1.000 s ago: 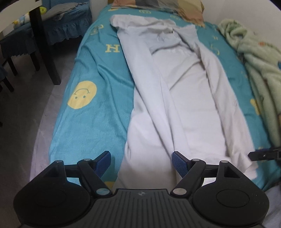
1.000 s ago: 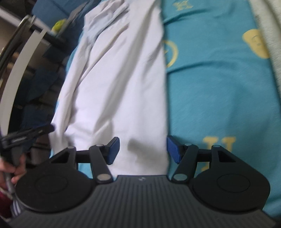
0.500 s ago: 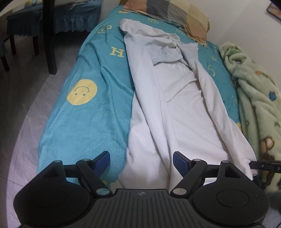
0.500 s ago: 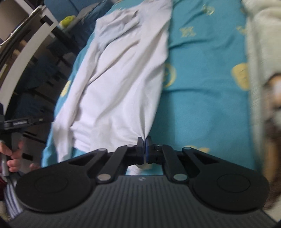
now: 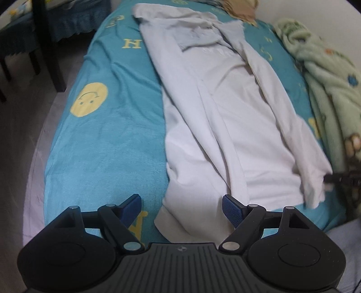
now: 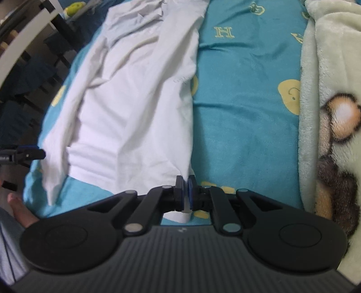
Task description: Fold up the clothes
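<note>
Hem corner of the white garment (image 6: 140, 94) sits pinched between the blue pads of my right gripper (image 6: 185, 191), which have just been closing; a short tab of white cloth hangs out below the pads. That corner is the garment's near right one, at the foot of the bed, over the teal bedsheet (image 6: 243, 108).

My left gripper (image 5: 181, 206) stands spread wide, pads (image 5: 232, 210) apart, nothing pressed between them. The garment's near left hem lies in the gap beneath, untouched as far as I can tell.

From the left wrist view, the garment (image 5: 225, 117) runs lengthwise up the bed, away from me, with long creases and both side edges folded in toward the middle. A grey-blue patch lies near its far end.

Left of it, the sheet (image 5: 108, 139) shows a yellow smiley face and a yellow letter H further up. Right of it, a pale green fleece blanket (image 6: 334, 90) with a brown bear print is bunched along the bed's edge.

Farther off, a dark chair leg (image 5: 52, 49) stands on the floor left of the bed. At the bed's head, a tan pillow (image 5: 241, 6) is partly in view.
</note>
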A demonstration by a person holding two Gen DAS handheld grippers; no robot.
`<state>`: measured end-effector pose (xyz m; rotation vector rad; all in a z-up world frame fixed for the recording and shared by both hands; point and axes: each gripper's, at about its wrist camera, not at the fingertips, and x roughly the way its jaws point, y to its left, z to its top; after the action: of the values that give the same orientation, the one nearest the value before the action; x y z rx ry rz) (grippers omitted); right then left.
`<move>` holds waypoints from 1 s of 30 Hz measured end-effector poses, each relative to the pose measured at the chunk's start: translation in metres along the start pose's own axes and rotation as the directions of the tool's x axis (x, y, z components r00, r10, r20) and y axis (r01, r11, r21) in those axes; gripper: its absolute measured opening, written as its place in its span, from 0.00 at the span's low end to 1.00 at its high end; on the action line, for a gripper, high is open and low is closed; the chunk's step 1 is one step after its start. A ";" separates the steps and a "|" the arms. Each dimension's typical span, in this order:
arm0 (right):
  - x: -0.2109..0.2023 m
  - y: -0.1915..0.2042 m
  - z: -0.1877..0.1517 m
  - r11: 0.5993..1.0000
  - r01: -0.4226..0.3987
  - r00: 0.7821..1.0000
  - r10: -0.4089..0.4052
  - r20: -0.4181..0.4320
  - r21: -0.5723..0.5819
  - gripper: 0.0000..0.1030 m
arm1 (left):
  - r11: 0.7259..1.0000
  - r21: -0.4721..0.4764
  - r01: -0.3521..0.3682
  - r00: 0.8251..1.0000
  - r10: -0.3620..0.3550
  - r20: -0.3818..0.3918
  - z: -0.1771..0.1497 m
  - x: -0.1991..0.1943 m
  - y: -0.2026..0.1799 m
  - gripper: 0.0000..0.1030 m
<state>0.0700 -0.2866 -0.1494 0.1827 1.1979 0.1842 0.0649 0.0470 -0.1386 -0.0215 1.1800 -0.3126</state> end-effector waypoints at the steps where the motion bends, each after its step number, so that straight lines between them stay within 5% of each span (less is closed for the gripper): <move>1: 0.003 -0.003 0.001 1.000 -0.001 1.000 0.001 -0.009 0.015 0.13 | 1.000 0.031 -0.003 1.000 0.003 -0.004 -0.001 0.003 -0.006 0.78; 2: 0.006 -0.006 0.003 1.000 -0.002 1.000 0.002 -0.019 0.030 0.17 | 0.998 0.057 0.002 1.000 -0.001 -0.010 -0.001 0.007 -0.011 0.78; 4: 0.012 -0.011 0.005 0.998 -0.009 0.999 0.011 -0.032 0.060 0.41 | 0.994 0.109 0.002 1.000 0.001 -0.026 -0.003 0.014 -0.022 0.77; 6: 0.016 -0.014 0.006 0.996 -0.032 0.998 0.036 -0.048 0.078 0.48 | 0.986 0.164 -0.014 0.999 0.020 -0.036 -0.006 0.020 -0.032 0.70; 8: 0.019 -0.015 0.006 0.994 -0.061 0.997 0.065 -0.041 0.092 0.48 | 0.981 0.191 -0.029 0.999 0.035 -0.029 -0.008 0.021 -0.036 0.62; 10: 0.020 -0.013 0.005 0.992 -0.092 0.995 0.094 -0.024 0.090 0.47 | 0.983 0.179 -0.038 0.999 0.041 -0.011 -0.008 0.018 -0.034 0.41; 11: 0.019 -0.010 0.005 0.992 -0.102 0.994 0.104 -0.017 0.079 0.42 | 0.986 0.164 -0.038 0.999 0.039 0.000 -0.008 0.014 -0.031 0.22; 12: 0.017 -0.006 0.005 0.993 -0.102 0.995 0.103 -0.013 0.061 0.23 | 0.990 0.138 -0.015 1.000 0.013 0.012 -0.007 0.008 -0.026 0.12; 13: 0.015 -0.002 0.004 0.994 -0.099 0.995 0.100 -0.009 0.041 0.06 | 0.993 0.115 0.005 1.000 -0.008 0.030 -0.006 -0.001 -0.023 0.11; 18: -0.025 -0.007 0.005 0.980 -0.190 0.980 0.186 0.069 0.058 0.04 | 0.989 -0.049 0.136 0.983 -0.129 0.132 -0.002 -0.052 -0.001 0.08; 26: -0.122 -0.021 0.001 0.922 -0.382 0.905 0.357 0.232 0.071 0.04 | 0.867 -0.284 0.409 0.903 -0.342 0.258 -0.020 -0.141 0.038 0.07; 30: -0.150 -0.017 -0.023 0.921 -0.386 0.904 0.368 0.217 0.049 0.04 | 0.834 -0.319 0.450 0.889 -0.384 0.249 -0.053 -0.160 0.031 0.07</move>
<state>-0.0040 -0.3382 -0.0256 0.5047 0.9561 0.4412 -0.0315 0.1244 -0.0194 -0.6377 1.0355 -0.4609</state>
